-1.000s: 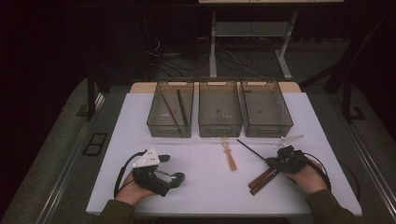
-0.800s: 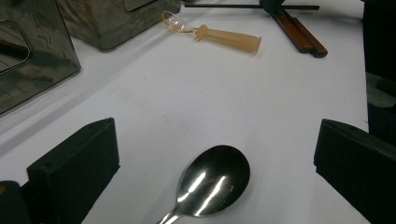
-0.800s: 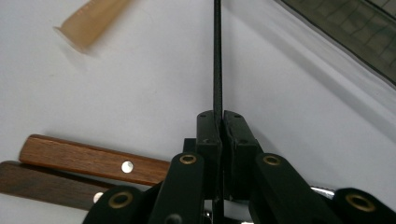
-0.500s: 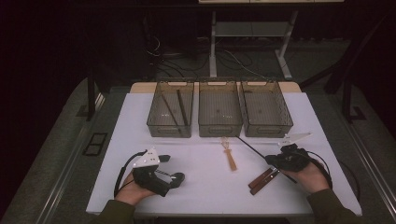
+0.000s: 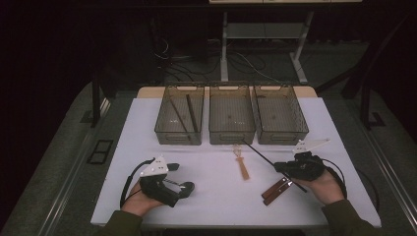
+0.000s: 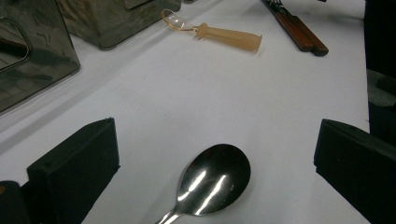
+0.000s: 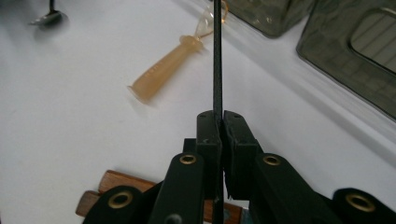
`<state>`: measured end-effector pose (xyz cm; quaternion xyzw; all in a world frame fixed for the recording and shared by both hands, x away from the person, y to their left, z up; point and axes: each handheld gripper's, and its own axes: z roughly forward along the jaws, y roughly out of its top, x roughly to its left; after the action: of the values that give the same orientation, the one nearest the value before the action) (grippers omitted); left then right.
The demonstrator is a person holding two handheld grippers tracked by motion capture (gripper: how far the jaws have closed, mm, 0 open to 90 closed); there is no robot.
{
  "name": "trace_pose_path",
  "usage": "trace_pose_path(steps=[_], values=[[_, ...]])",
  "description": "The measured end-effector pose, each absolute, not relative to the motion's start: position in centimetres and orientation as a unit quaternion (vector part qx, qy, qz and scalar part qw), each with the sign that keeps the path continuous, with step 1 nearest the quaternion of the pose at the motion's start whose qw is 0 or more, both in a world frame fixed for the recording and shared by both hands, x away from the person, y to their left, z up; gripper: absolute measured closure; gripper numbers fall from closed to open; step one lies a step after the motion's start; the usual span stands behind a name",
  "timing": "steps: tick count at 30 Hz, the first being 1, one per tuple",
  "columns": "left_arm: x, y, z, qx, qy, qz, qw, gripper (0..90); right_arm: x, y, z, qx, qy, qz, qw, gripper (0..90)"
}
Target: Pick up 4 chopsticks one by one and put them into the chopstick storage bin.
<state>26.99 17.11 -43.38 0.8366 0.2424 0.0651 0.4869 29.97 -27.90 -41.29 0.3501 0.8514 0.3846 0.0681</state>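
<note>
Right tool: your right tool is clenched on a thin black rod — in the right gripper view its two pads press together with the rod standing straight up between them.
Rod: it slants from your right tool toward the front wall of the middle bin, its far tip close to that bin's front edge, over the counter.
Left tool: your left tool rests near the counter's front-left corner, released — in the left gripper view its pads stand wide apart, with a steel spoon lying bowl-up on the counter between them, touched by neither.
Tan piece: a pale tan handle with a clear loop lies mid-counter, just in front of the middle bin and left of the rod.
Wooden handles: two brown-handled utensils lie side by side near the front edge, just under your right tool.
Bins: three clear bins sit in a row along the far edge; the left bin holds two dark sticks, the right bin stands next to the middle one.
</note>
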Motion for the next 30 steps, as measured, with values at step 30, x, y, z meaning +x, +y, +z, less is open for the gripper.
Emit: trace_pose_path(steps=[30], values=[[27.1,17.1,-43.4,0.834,0.246,0.063,0.489,0.0,31.7,-24.4,-39.2,0.331,0.83,0.445,0.065,85.8]])
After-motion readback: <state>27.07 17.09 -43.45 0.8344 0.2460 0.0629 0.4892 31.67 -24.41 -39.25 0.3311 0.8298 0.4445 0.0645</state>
